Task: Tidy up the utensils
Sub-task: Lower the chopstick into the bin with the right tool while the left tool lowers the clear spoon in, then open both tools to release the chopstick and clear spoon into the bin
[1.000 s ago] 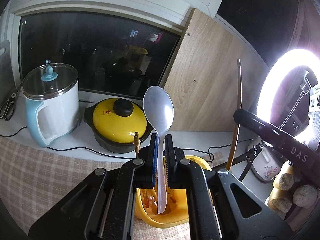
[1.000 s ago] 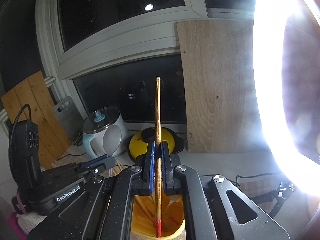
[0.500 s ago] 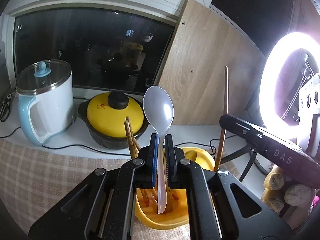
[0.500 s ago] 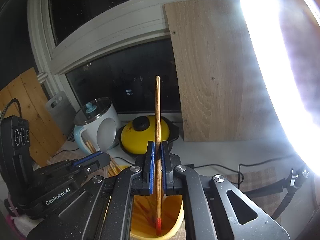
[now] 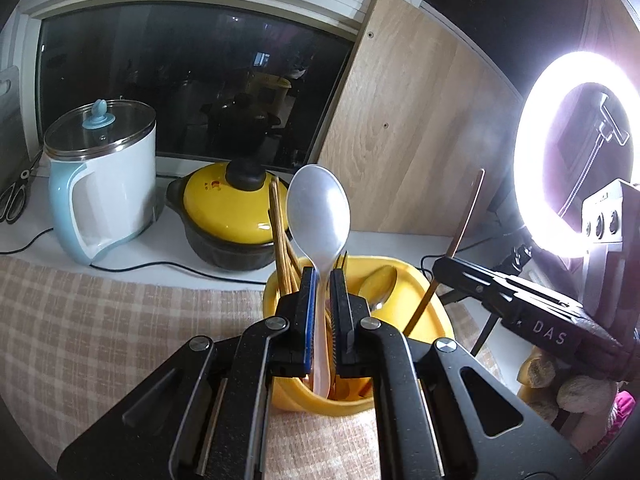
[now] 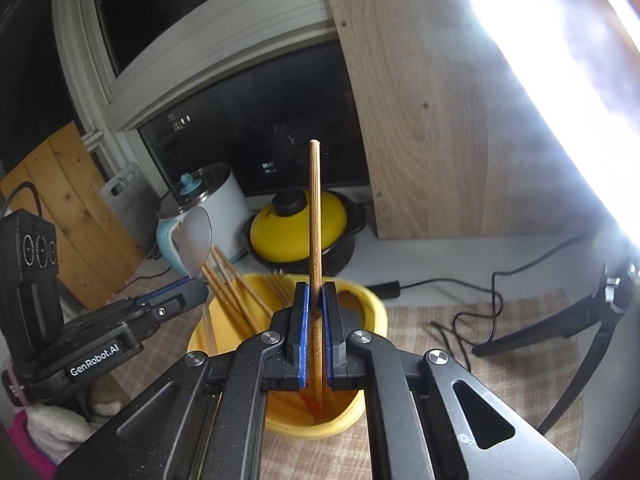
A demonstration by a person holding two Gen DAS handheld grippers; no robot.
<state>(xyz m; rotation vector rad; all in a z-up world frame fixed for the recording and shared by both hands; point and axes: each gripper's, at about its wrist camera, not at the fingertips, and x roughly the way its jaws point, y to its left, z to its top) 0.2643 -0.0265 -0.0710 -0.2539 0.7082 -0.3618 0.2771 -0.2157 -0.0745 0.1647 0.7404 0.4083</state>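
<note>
Yellow holder [image 5: 420, 292] – chopsticks, prob. metal spoon inside; left gripper [image 5: 322, 280] clamps white spoon [image 5: 318, 216], right gripper [image 6: 315, 292] a chopstick [image 6: 315, 216].

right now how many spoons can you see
2: a white plastic spoon held upright by the left gripper over the yellow holder, and a metal spoon standing inside it. Others may be hidden.

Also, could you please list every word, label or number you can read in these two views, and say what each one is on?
"GenRobot.AI": on the body of the left gripper.
"DAS": on the body of the right gripper.
A small red mark on the yellow pot lid: too small to read.
</note>
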